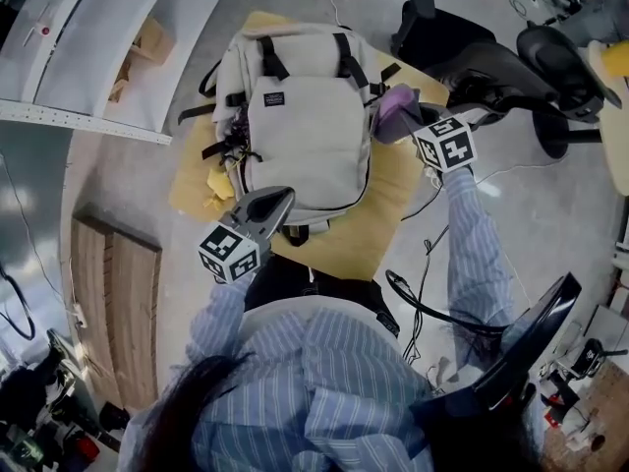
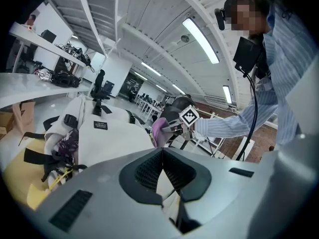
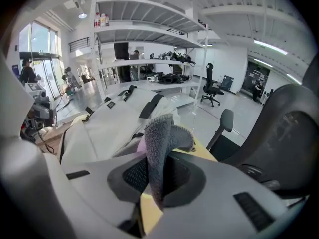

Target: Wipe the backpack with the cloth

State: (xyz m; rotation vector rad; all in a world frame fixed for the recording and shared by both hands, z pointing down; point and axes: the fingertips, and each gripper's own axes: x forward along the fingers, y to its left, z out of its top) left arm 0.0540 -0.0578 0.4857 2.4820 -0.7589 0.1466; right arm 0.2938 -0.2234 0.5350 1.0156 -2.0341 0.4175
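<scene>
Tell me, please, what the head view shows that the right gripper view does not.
Only the head view shows the left gripper at the backpack, by its near edge, and the person's striped shirt. Only the right gripper view shows the tongs of the right gripper shut on the cloth, with shelving behind. Both show backpack and cloth.

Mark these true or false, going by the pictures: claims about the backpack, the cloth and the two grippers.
1. The right gripper is shut on the cloth. True.
2. The backpack stands upright. False: it lies flat on the yellow tabletop.
3. The left gripper sits at the backpack's bottom end. True.
4. The cloth is spread out over the backpack's front. False: it is bunched in the right gripper, at the backpack's side.
</scene>
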